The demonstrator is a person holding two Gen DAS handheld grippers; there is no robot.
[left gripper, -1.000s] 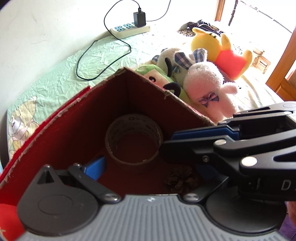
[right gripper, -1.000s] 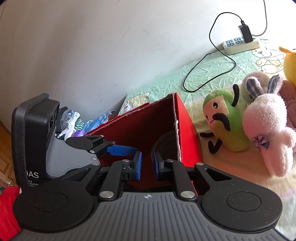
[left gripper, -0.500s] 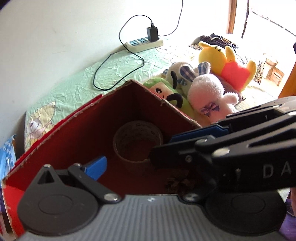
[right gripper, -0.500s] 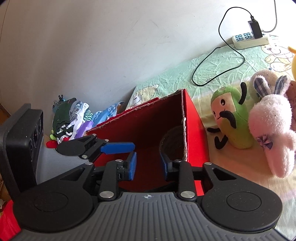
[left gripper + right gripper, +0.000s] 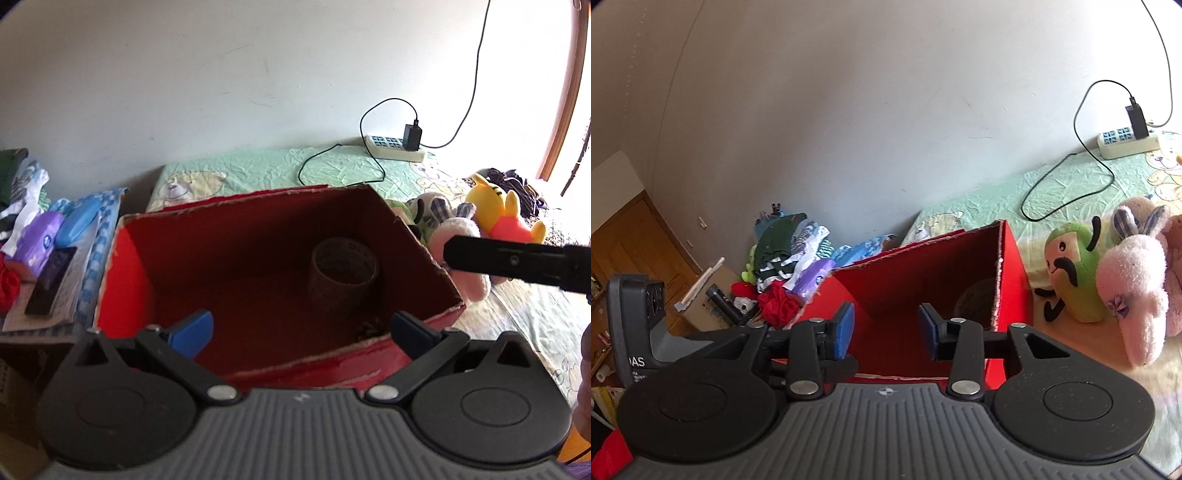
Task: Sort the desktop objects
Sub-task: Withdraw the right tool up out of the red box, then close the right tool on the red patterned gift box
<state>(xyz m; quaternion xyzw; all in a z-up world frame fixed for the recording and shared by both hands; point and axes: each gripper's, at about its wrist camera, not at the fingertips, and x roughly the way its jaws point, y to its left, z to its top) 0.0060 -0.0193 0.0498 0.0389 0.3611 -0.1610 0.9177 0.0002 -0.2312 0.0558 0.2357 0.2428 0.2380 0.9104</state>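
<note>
A red cardboard box (image 5: 125,266) stands open on the bed. A brown tape roll (image 5: 343,273) stands upright inside, by its far right wall, and a small dark crumpled item (image 5: 369,328) lies near the front wall. My left gripper (image 5: 301,332) hangs open above the box's near edge, holding nothing. In the right wrist view the box (image 5: 1012,280) sits just ahead, with the tape roll (image 5: 977,302) half hidden behind its wall. My right gripper (image 5: 886,332) is open and empty over the box's near corner. Its black body (image 5: 517,264) crosses the right of the left wrist view.
Plush toys lie right of the box: a green one (image 5: 1071,273), a pink one (image 5: 1134,295), a yellow one (image 5: 498,214). A power strip (image 5: 395,147) with a black cable rests by the wall. Left of the box are a clothes pile (image 5: 790,254), a purple pack (image 5: 37,240) and a black phone (image 5: 51,280).
The right gripper's fingers have spread from nearly shut to wide open. Both grippers have drawn back from the box, and the left view has swung left to show the whole box.
</note>
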